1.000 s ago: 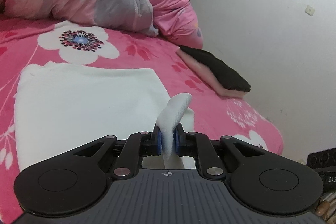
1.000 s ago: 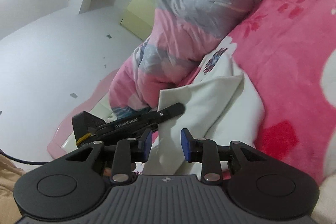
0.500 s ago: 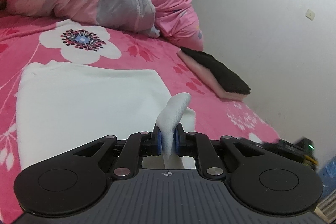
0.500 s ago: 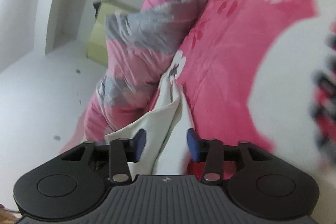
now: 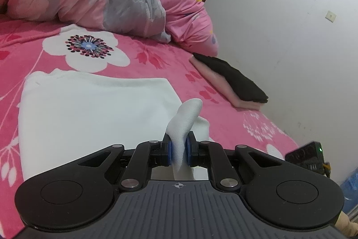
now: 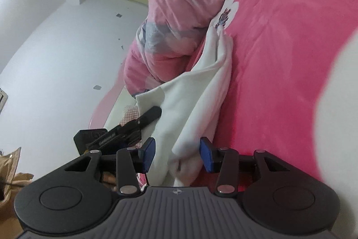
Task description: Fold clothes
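The left tongs [image 5: 179, 152] pinch a bunched corner of the white garment [image 5: 94, 113], which lies spread on the pink bed [image 5: 156, 64]; the right tongs [image 6: 177, 153] stand wide apart around its near edge [image 6: 197, 109], gripping nothing. The largest risk is that a one-sided lift would drag the whole cloth crooked and skew any fold. Next, the right tongs might close on only one layer of the doubled edge. Smallest, the thin pinch could slip out of the left pads.
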Demonstrator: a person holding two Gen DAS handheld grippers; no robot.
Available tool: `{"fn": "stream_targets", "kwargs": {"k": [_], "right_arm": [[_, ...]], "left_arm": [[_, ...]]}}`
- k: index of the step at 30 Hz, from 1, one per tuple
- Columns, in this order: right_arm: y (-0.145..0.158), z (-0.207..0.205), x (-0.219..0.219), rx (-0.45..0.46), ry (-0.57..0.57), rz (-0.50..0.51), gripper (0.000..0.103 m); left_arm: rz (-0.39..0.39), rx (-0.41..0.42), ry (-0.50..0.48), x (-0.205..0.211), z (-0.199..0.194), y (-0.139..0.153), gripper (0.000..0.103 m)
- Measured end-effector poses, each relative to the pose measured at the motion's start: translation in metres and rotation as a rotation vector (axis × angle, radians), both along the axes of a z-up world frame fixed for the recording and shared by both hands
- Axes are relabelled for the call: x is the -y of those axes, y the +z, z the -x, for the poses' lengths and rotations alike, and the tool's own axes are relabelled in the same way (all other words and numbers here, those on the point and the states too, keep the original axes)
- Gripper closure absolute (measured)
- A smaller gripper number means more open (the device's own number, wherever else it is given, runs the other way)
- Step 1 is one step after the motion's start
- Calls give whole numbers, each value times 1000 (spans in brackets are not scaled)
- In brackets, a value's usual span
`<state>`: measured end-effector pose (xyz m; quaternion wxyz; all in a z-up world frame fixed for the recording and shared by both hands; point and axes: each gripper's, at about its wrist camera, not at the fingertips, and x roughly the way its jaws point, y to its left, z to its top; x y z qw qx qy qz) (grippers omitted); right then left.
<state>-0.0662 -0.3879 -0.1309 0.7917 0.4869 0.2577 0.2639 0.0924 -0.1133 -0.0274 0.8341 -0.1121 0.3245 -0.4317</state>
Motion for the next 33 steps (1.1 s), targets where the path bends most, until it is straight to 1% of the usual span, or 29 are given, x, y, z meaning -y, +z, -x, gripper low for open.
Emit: {"fn": "stream_targets", "kwargs": {"k": [2, 5, 6, 7, 8, 9, 12, 13, 14, 16, 22, 24, 27, 31, 32, 33], "right_arm": [[2, 9, -7, -4, -31, 37, 59], [7, 15, -17, -12, -112, 114, 63], [9, 17, -22, -12, -132, 144, 67], [11, 19, -28, -18, -155, 184, 88], [13, 19, -34, -27, -180, 223, 96], [17, 21, -38, -22, -202, 245, 96], [30, 39, -44, 40, -269, 301, 97], [33, 45, -46, 55, -292, 324, 99], [31, 49, -47, 49, -307, 339, 99], [23, 50, -48, 4, -326, 362, 99], [11, 67, -45, -46, -409, 304, 101], [8, 74, -42, -60, -439, 277, 101], [5, 94, -32, -70, -493, 206, 100], [8, 110, -27, -62, -538, 156, 99], [10, 111, -26, -59, -542, 151, 99], [12, 111, -26, -55, -542, 144, 99]], "left_arm": [[-2, 1, 2, 1, 0, 0, 92], [-4, -2, 7, 2, 0, -1, 92], [-4, 0, 9, 2, 0, 0, 92], [-5, 2, 9, 2, 1, 1, 92], [-4, 5, 8, 2, 2, 2, 92], [-3, 9, 7, 2, 3, 3, 92], [7, 32, -5, 1, 9, 9, 92], [11, 38, -13, 1, 10, 10, 92], [14, 44, -22, 2, 12, 11, 92], [3, 55, -61, 11, 18, 10, 92], [-28, 86, -178, 39, 38, 7, 92], [-74, 76, -264, 57, 48, -3, 92], [-171, 62, -324, 77, 63, -22, 88], [-125, 18, -335, 67, 62, -20, 76], [-113, 8, -337, 65, 62, -19, 74], [-103, 14, -340, 61, 63, -17, 73]]}}
